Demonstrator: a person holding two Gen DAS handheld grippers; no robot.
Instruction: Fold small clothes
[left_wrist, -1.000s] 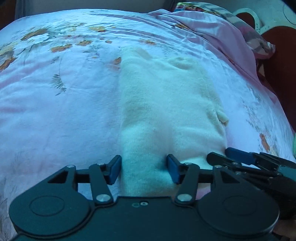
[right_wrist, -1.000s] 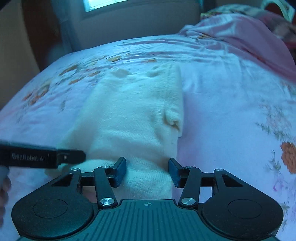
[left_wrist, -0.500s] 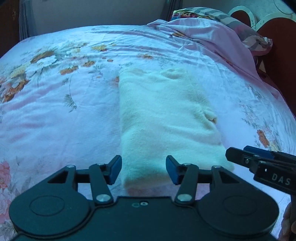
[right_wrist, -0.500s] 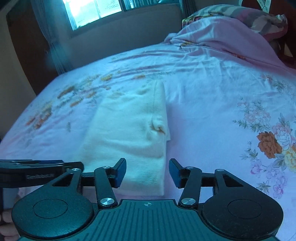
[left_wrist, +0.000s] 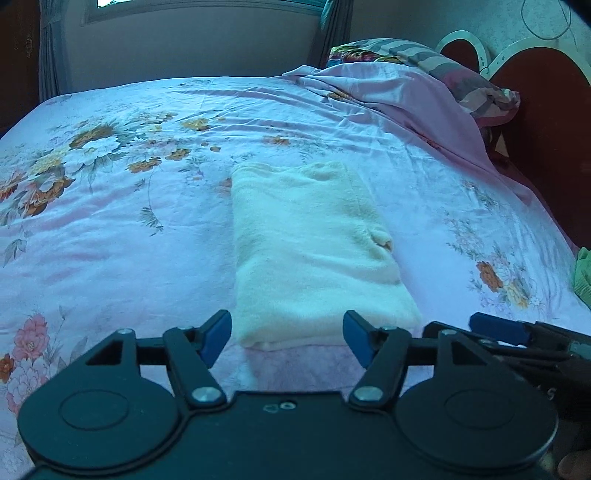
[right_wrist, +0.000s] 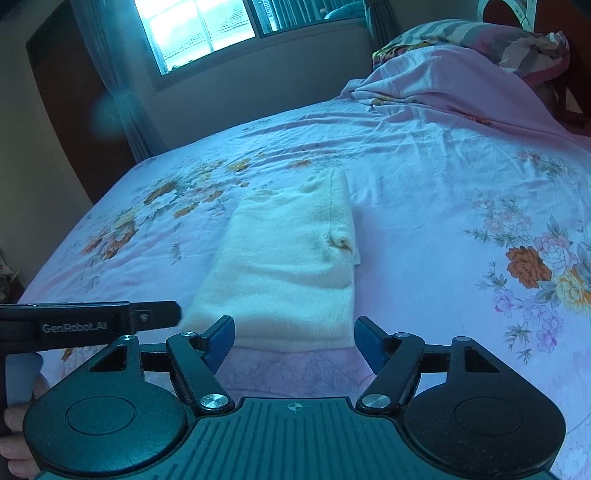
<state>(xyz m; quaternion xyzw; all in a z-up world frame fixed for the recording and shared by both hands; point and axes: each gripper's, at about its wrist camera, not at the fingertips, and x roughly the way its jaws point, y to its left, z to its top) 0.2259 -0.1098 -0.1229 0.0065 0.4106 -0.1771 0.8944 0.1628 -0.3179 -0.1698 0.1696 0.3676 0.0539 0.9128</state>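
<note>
The folded cream garment (left_wrist: 314, 254) is lying flat in the middle of the bed (left_wrist: 110, 240), on its pink floral sheet. The left claw (left_wrist: 287, 341) is hovering just short of its near edge, jaws opening with nothing between them. The right claw (right_wrist: 294, 343) is doing likewise beside it, jaws widening and empty. A rumpled pink quilt (right_wrist: 461, 92) is lying heaped by the headboard.

both grippers point downward side by side. the left gripper (left_wrist: 287, 339) has its jaws opening with nothing between them; the right gripper (right_wrist: 294, 341) likewise, jaws opening and empty.
</note>
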